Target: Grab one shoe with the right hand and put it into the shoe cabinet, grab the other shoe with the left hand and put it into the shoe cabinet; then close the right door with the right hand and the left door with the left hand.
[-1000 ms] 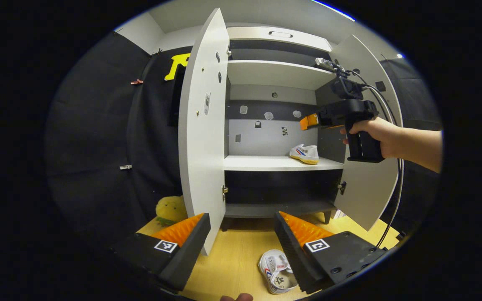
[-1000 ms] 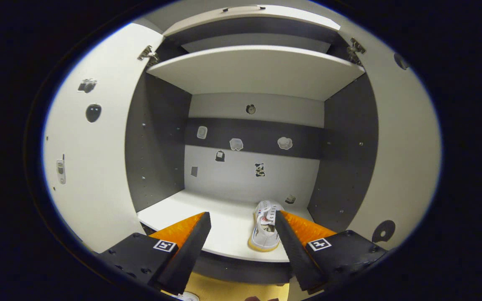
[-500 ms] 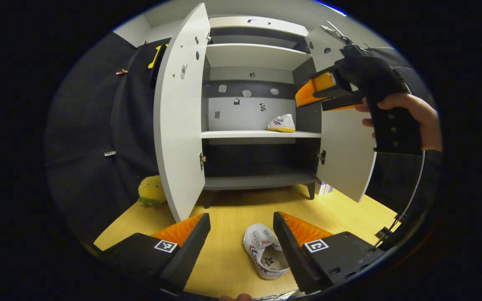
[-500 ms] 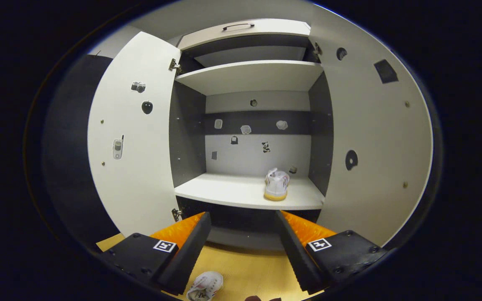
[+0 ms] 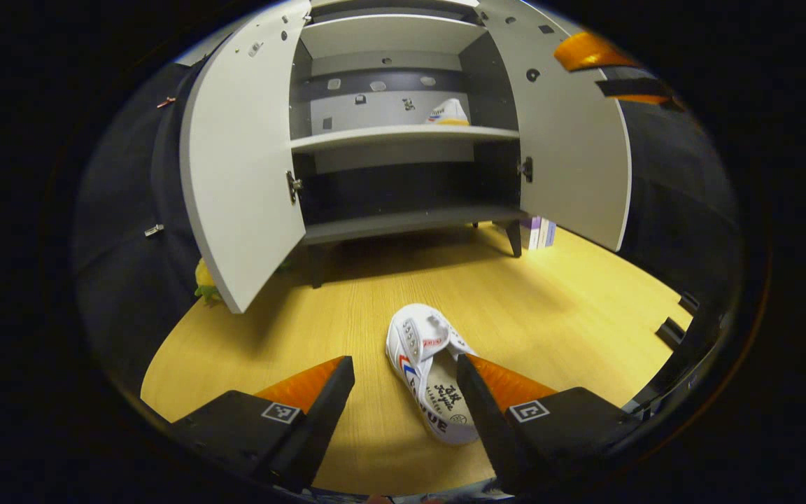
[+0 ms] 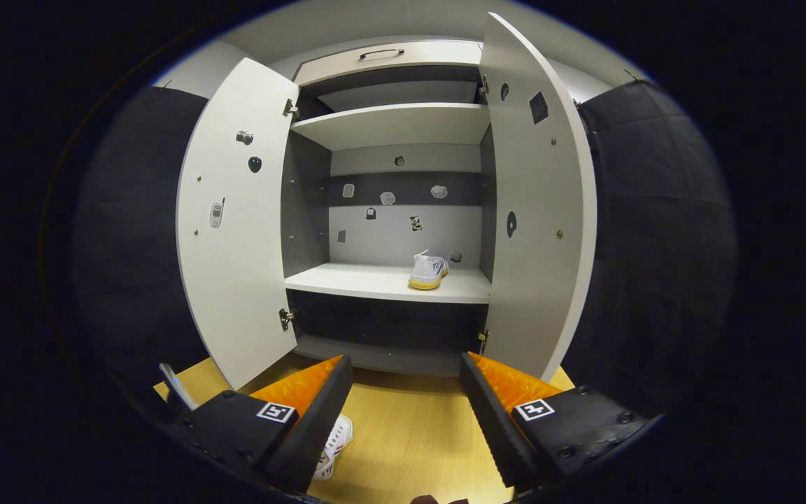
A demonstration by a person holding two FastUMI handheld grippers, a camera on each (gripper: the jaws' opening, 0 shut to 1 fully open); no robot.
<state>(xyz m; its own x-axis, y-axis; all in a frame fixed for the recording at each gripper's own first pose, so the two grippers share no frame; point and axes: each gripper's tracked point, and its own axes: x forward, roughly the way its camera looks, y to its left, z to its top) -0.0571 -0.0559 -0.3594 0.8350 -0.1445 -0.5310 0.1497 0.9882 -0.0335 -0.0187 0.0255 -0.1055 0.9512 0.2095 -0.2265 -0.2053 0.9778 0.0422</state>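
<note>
While one shoe (image 6: pixel 428 270) already sits on the middle shelf (image 6: pixel 382 282) of the shoe cabinet (image 5: pixel 403 28), over toward its right side, the other shoe (image 5: pixel 429 381) is on the wooden floor (image 5: pixel 347 308), so the job looks roughly a quarter done. In the left gripper view that floor shoe lies at about 6 o'clock, opening up, with its heel end tucked in by the left gripper (image 5: pixel 403 378)'s right finger. The fingers are spread wide and aren't touching it yet as far as the picture shows, so the grab hasn't happened.

The right gripper (image 6: pixel 403 378) is also spread open and carrying nothing, facing the cabinet head on, with the shelved shoe at roughly 12 o'clock above it.

Left to do: pick up the floor shoe, shelve it, then swing both doors shut. The left door (image 6: pixel 235 231) and right door (image 6: pixel 536 210) both stand wide open. The top shelf (image 6: pixel 389 122) and the dark bottom shelf (image 5: pixel 403 224) look bare, though the bottom one is pretty shadowy.
</note>
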